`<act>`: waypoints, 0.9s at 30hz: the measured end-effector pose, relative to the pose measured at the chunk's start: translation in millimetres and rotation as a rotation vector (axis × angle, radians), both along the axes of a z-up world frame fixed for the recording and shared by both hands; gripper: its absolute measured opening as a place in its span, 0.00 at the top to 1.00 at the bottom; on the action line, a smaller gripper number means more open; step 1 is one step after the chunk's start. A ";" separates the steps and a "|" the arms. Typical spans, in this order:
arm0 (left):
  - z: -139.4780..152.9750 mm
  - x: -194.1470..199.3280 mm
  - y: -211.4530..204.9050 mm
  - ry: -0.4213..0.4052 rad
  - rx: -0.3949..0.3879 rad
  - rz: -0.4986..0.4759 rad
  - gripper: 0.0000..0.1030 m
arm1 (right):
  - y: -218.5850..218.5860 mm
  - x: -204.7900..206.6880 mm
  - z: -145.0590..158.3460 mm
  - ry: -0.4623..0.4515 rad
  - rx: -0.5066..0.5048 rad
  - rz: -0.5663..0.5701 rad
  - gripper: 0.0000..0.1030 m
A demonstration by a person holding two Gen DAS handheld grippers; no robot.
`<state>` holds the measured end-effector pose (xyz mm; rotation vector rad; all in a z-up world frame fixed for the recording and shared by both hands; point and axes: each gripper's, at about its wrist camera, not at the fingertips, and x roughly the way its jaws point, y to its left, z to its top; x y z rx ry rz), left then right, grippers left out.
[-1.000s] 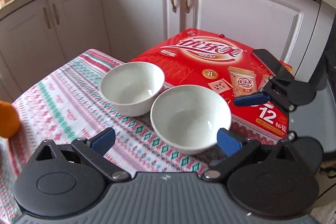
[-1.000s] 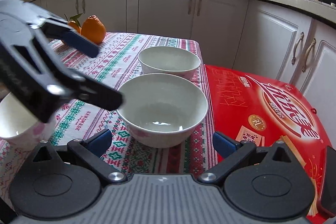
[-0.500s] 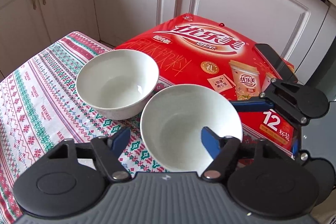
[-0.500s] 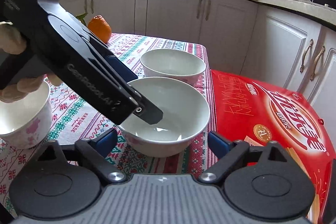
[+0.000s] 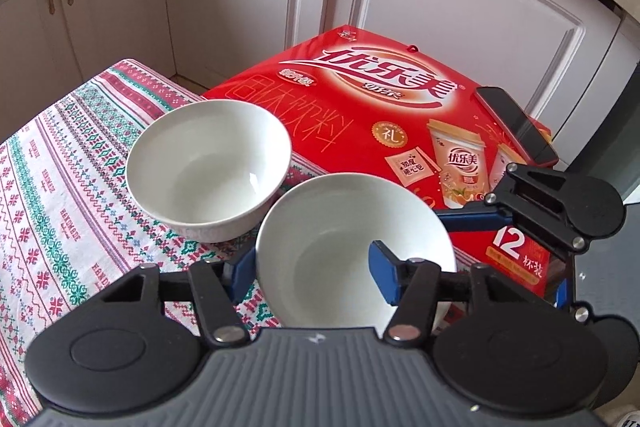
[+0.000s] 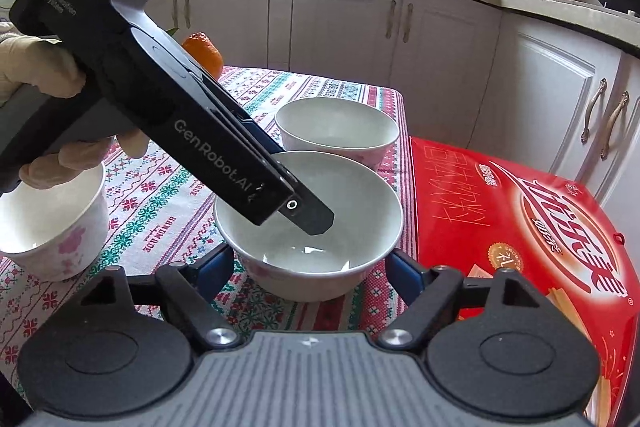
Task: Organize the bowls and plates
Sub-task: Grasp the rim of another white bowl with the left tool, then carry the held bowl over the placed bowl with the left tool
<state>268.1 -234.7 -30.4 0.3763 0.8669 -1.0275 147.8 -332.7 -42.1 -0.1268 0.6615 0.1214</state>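
Two white bowls stand on the patterned tablecloth. The near bowl (image 5: pixel 344 247) (image 6: pixel 320 227) has my left gripper (image 5: pixel 312 277) straddling its near rim: one blue pad is outside the wall, the other inside the bowl, with a gap still between them. In the right wrist view the left gripper's finger (image 6: pixel 308 211) reaches down into this bowl. My right gripper (image 6: pixel 308 269) is open, its pads on either side of the same bowl's base. The far bowl (image 5: pixel 208 167) (image 6: pixel 336 131) stands just behind it, untouched.
A red drink carton (image 5: pixel 380 107) (image 6: pixel 520 219) lies beside the bowls with a dark phone (image 5: pixel 516 123) on it. A white floral cup (image 6: pixel 48 219) stands at the left, an orange (image 6: pixel 204 51) further back. White cabinets (image 5: pixel 440 7) stand behind the table.
My left gripper has moved forward and down over the near bowl's rim and narrowed its jaws around it. My right gripper has edged closer to the bowl's base.
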 end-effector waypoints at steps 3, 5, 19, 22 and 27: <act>-1.0 0.7 0.1 0.004 -0.002 -0.003 0.44 | -1.0 0.0 -0.2 -0.001 0.003 0.004 0.16; -1.9 1.3 -0.4 0.007 -0.006 0.000 0.44 | -1.0 0.3 -0.6 -0.001 -0.002 0.006 0.16; 7.1 -9.9 11.4 -0.006 -0.007 -0.003 0.44 | 5.7 -4.7 11.5 0.018 0.015 0.018 0.17; 12.7 -16.1 18.2 -0.015 -0.014 0.003 0.44 | 10.1 -9.3 19.2 0.020 0.013 0.028 0.17; 24.5 -29.1 32.2 -0.029 -0.030 0.019 0.44 | 18.7 -20.0 30.2 0.015 0.017 0.050 0.17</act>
